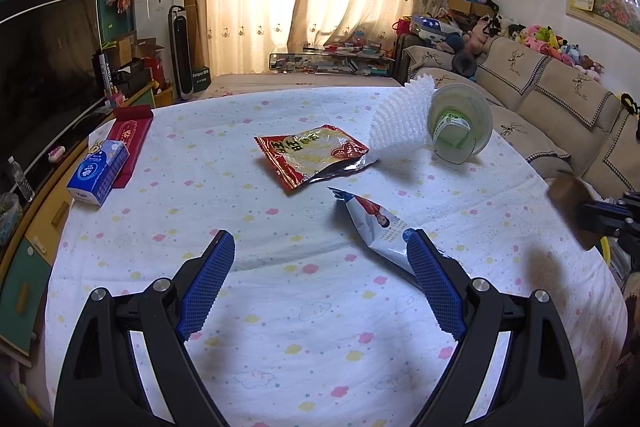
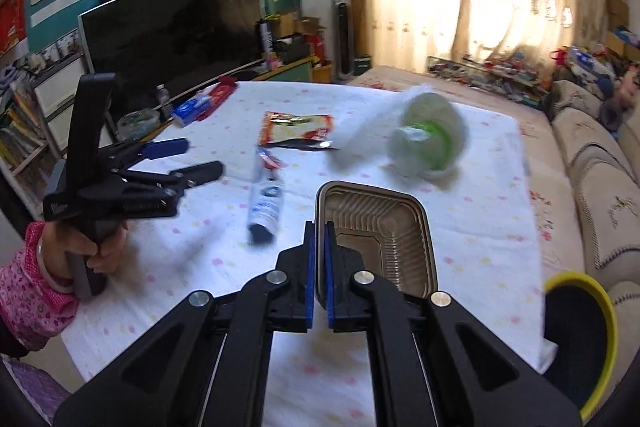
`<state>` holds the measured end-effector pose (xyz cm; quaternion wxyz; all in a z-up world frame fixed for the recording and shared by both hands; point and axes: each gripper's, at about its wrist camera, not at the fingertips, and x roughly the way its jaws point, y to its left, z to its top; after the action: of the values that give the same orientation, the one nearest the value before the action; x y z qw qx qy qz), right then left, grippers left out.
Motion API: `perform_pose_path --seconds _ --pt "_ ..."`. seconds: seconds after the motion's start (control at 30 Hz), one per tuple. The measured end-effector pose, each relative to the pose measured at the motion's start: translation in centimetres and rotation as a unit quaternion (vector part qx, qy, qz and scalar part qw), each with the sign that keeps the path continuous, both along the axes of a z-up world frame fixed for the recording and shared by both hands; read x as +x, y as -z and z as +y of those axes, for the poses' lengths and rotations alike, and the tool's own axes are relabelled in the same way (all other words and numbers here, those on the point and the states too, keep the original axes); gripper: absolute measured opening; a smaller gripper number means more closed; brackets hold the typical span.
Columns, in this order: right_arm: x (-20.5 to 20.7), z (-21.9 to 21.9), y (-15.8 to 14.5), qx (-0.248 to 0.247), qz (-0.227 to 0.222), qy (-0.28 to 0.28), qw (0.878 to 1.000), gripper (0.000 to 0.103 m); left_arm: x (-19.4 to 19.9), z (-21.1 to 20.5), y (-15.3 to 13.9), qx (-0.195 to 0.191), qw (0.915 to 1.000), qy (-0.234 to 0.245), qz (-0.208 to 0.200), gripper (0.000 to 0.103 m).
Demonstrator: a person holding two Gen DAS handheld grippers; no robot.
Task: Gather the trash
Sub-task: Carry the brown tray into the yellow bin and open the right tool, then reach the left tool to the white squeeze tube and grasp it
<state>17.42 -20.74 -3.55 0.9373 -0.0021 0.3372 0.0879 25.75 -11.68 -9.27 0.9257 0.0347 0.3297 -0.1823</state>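
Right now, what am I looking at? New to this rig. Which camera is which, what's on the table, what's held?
No robot: a person holds a handheld gripper in each hand, with a fisheye camera on each looking along its fingers. In the left wrist view, the left gripper hangs open over the tablecloth, holding nothing. In the right wrist view, the right gripper is shut on the rim of a brown plastic tray. On the table lie a red snack wrapper, a blue-and-white wrapper, white foam netting, a tipped clear cup and a blue tissue pack. A yellow-rimmed bin sits at lower right.
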Motion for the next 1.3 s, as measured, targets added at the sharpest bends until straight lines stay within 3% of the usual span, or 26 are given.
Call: perform_pose_path --seconds 0.2,0.33,0.43,0.6,0.77,1.17,1.3 --pt "-3.0 -8.5 1.6 0.009 0.018 0.137 0.990 0.004 0.0 0.0 0.0 0.000 1.0000 -0.001 0.000 0.087" --pt "-4.5 -14.8 3.8 0.016 0.049 0.232 0.971 0.004 0.0 0.2 0.0 -0.002 1.0000 -0.003 0.001 0.087" --pt "-5.1 -18.0 5.3 0.021 0.066 0.268 0.961 0.004 0.1 0.3 0.0 -0.002 1.0000 -0.005 0.003 0.087" --pt "-4.2 -20.7 7.4 0.020 0.093 0.292 0.952 0.005 0.1 0.4 0.0 -0.004 1.0000 -0.007 0.004 0.087" --pt "-4.4 -21.8 7.9 0.032 0.093 0.311 0.945 0.008 0.0 0.3 0.0 -0.003 1.0000 -0.007 0.004 0.087" --pt "-5.6 -21.0 8.1 0.059 0.083 0.308 0.946 0.017 0.1 0.0 0.0 0.003 1.0000 -0.006 0.003 0.088" --pt "-5.1 -21.1 8.1 0.074 0.088 0.302 0.946 0.019 0.8 -1.5 0.5 -0.012 0.9987 0.004 0.049 0.088"
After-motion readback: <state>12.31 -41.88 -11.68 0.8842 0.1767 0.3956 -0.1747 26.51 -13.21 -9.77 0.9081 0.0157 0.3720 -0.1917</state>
